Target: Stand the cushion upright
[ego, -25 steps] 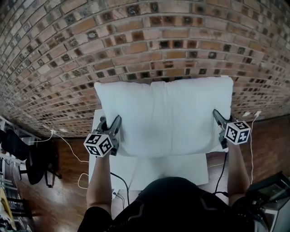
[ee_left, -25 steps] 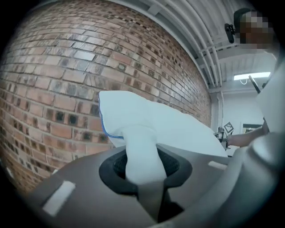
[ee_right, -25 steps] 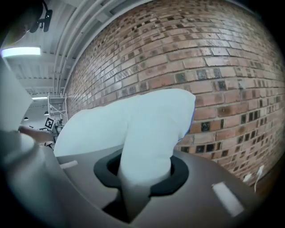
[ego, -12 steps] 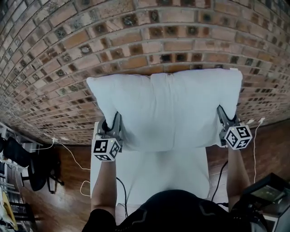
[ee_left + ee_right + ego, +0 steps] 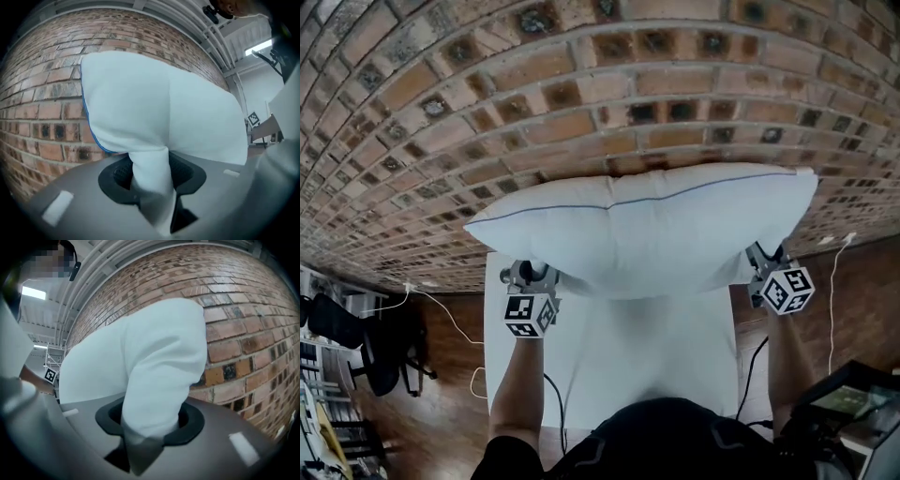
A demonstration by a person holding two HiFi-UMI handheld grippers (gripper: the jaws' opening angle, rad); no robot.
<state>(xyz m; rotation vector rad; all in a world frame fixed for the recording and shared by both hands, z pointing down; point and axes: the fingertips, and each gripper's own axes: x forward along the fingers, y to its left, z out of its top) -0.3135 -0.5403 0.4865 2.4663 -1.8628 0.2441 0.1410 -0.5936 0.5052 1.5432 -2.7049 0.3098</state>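
Note:
The white cushion (image 5: 647, 230) with a thin blue seam stands on its long edge on the white table (image 5: 647, 352), against the brick wall (image 5: 581, 94). My left gripper (image 5: 536, 275) grips the lower left corner. In the left gripper view a fold of the cushion (image 5: 164, 108) is pinched in the left gripper (image 5: 150, 174). My right gripper (image 5: 766, 264) has the lower right corner. In the right gripper view a thick bulge of the cushion (image 5: 140, 362) fills the right gripper (image 5: 150, 416). Both sets of jaws are opening with fabric still between them. The fingertips are hidden under the cushion in the head view.
The table's far edge meets the wall behind the cushion. White cables (image 5: 441, 302) trail over the wooden floor to the left, near a black chair (image 5: 356, 342). Dark equipment (image 5: 848, 401) stands at the lower right. The person's body fills the bottom of the head view.
The cushion has tipped up from leaning toward me, face showing, to standing on edge at the wall. Both grippers have moved forward toward the wall with its lower corners.

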